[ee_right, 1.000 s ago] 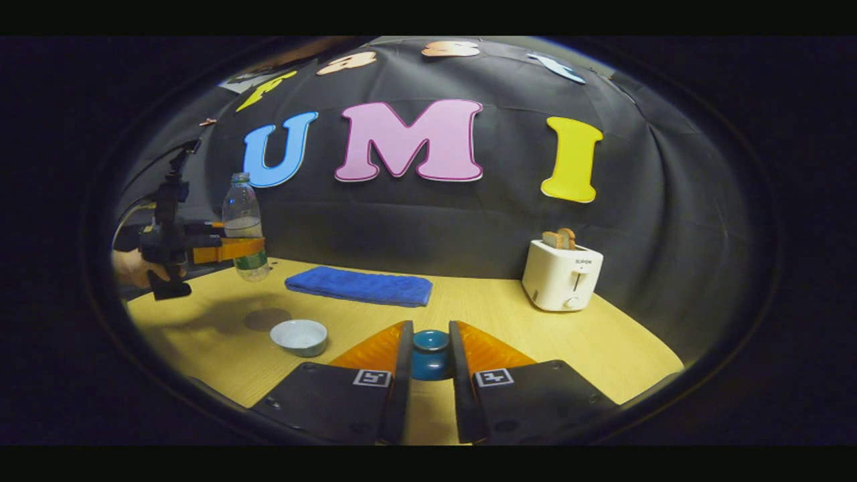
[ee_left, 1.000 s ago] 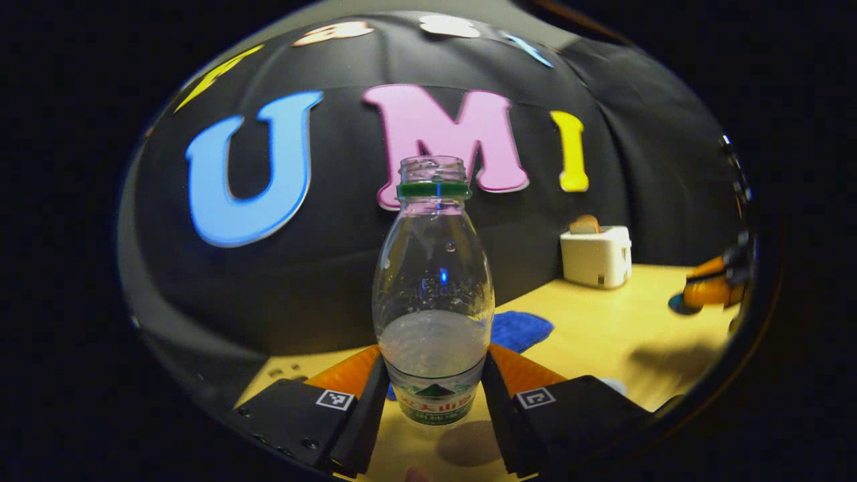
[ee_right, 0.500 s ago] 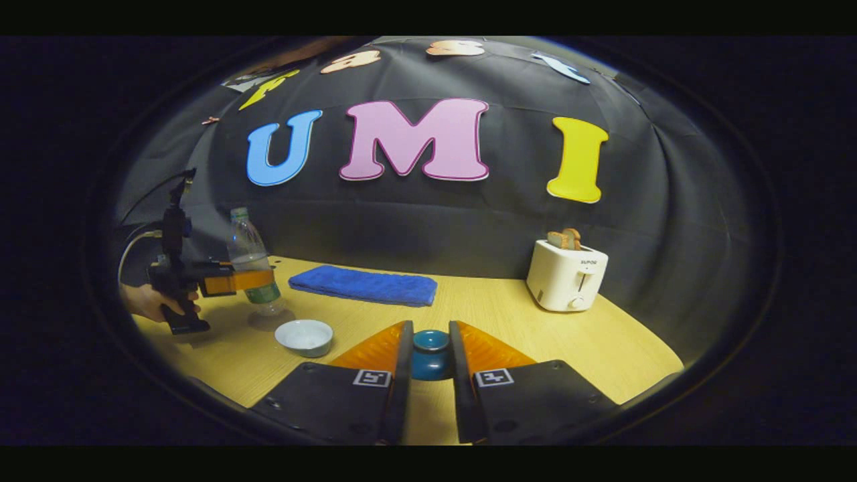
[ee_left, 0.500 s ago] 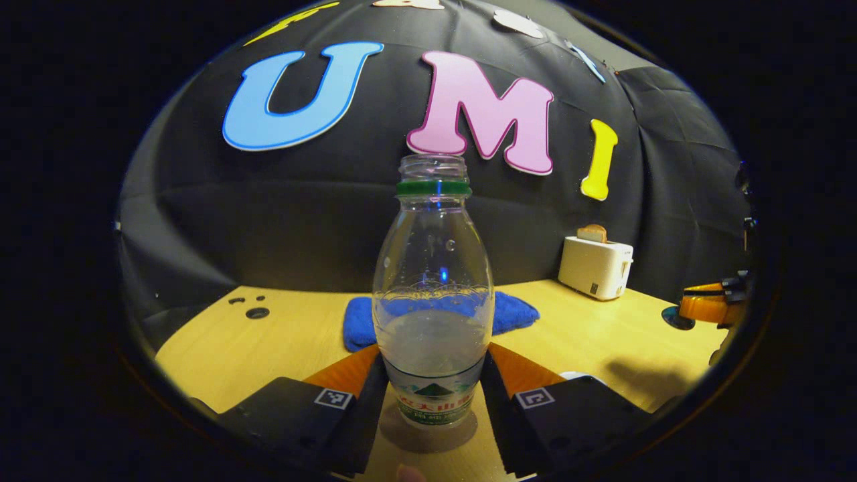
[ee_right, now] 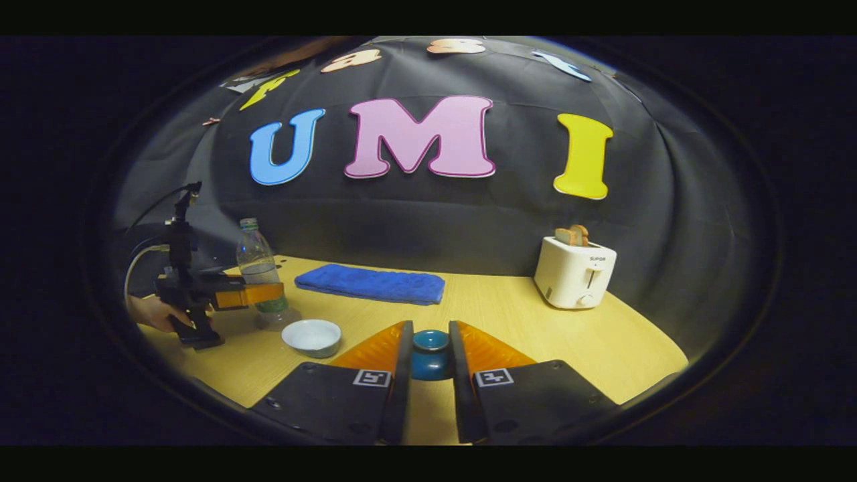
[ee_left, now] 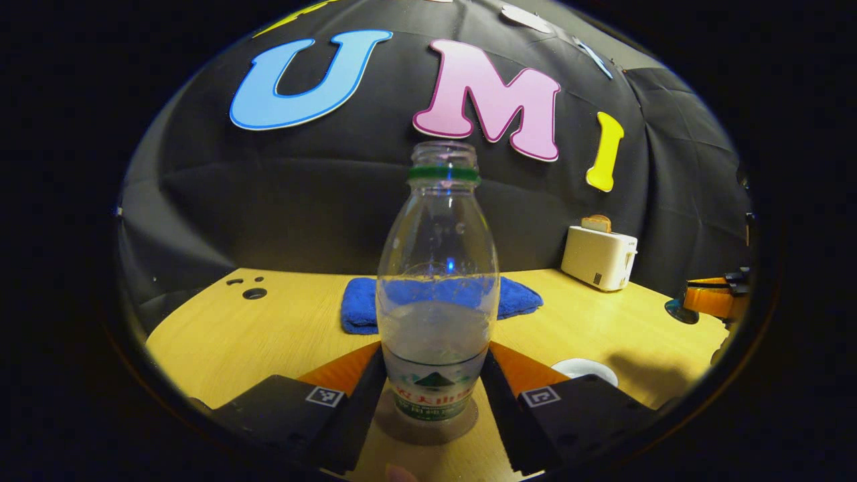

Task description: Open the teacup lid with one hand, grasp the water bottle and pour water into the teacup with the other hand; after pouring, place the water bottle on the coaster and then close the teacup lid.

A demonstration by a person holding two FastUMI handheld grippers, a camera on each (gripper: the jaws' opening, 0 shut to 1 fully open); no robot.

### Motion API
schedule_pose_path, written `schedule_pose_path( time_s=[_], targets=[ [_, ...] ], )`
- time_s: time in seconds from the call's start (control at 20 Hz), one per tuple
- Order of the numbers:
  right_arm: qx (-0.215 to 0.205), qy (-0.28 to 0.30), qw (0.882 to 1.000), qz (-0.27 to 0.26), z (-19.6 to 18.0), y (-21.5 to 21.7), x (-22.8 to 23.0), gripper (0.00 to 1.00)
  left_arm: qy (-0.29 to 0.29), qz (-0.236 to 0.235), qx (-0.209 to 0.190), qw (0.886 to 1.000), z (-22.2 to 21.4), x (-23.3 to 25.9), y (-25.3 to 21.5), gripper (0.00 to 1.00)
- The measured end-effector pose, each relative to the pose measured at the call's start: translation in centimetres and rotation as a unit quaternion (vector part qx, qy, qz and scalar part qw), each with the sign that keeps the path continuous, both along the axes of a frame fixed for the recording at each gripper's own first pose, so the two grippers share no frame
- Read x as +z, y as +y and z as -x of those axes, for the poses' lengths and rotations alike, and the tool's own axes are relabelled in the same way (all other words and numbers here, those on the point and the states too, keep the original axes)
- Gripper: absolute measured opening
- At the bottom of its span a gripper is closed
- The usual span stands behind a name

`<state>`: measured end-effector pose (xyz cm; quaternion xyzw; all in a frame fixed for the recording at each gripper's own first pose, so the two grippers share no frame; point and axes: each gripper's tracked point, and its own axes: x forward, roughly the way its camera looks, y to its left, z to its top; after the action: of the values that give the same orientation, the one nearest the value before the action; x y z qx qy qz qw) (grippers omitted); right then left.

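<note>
A clear water bottle (ee_left: 438, 294), uncapped and about a third full, stands upright between my left gripper's (ee_left: 435, 378) fingers, which press on its labelled lower part. Its base rests on a round brownish coaster (ee_left: 462, 425). In the right gripper view the same bottle (ee_right: 256, 264) and left gripper (ee_right: 268, 294) are at the far left, over the coaster (ee_right: 284, 319). The white teacup (ee_right: 312, 336) sits uncovered beside them, also seen as the teacup (ee_left: 584, 368) to my left gripper's right. My right gripper (ee_right: 430, 358) is shut on the blue teacup lid (ee_right: 430, 343), held above the table.
A folded blue towel (ee_right: 371, 284) lies at the back of the wooden table (ee_right: 509, 321). A white toaster (ee_right: 576, 273) with bread stands at the back right. A hand (ee_right: 150, 311) holds the left gripper. Small holes (ee_left: 254, 292) mark the table's far left.
My left gripper has come down with the bottle from above the table and levelled out, so that the bottle's base now sits on the coaster. My right gripper has kept still, holding the lid.
</note>
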<state>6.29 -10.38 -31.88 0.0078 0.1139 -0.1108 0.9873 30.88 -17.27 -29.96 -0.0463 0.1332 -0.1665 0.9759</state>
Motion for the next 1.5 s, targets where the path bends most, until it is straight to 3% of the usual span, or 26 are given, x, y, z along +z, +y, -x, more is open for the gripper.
schedule_pose_path(
  time_s=[0.15, 0.25, 0.3, 0.5, 0.55, 0.6, 0.7, 0.95, 1.5],
  targets=[
    [0.01, -0.003, 1.0, -0.002, -0.7, 1.0, 0.2, 0.31, 0.007, 0.004, 0.002, 1.0, 0.6, -0.5, 0.4, 0.9],
    [0.021, -0.007, 1.0, -0.006, -1.3, 1.9, 0.3, 0.31, 0.013, -0.007, -0.004, 1.0, 1.4, -0.8, 0.5, 0.9],
    [0.026, -0.009, 1.0, -0.011, -1.7, 2.4, 0.2, 0.36, 0.017, -0.013, -0.007, 1.0, 2.0, -1.2, 0.6, 0.94],
    [0.056, -0.014, 0.998, -0.028, -3.8, 5.3, -0.1, 0.26, 0.037, -0.032, -0.024, 0.999, 4.9, -2.1, 1.0, 0.9],
    [0.064, -0.012, 0.997, -0.035, -4.3, 6.2, -0.4, 0.31, 0.038, -0.035, -0.025, 0.998, 5.6, -2.2, 1.2, 0.91],
    [0.073, -0.013, 0.996, -0.041, -4.8, 7.1, -0.7, 0.26, 0.041, -0.038, -0.027, 0.998, 6.5, -2.4, 1.3, 0.91],
    [0.088, -0.012, 0.995, -0.049, -5.8, 8.7, -1.2, 0.31, 0.046, -0.043, -0.024, 0.998, 8.1, -2.5, 1.9, 0.91],
    [0.115, 0.002, 0.992, -0.056, -7.7, 11.6, -3.2, 0.31, 0.035, -0.037, -0.003, 0.999, 10.3, -0.6, 3.1, 0.9],
    [0.121, 0.032, 0.991, -0.048, -8.7, 13.0, -6.3, 0.31, 0.029, -0.036, -0.004, 0.999, 10.8, 0.4, 3.9, 0.9]
  ],
)
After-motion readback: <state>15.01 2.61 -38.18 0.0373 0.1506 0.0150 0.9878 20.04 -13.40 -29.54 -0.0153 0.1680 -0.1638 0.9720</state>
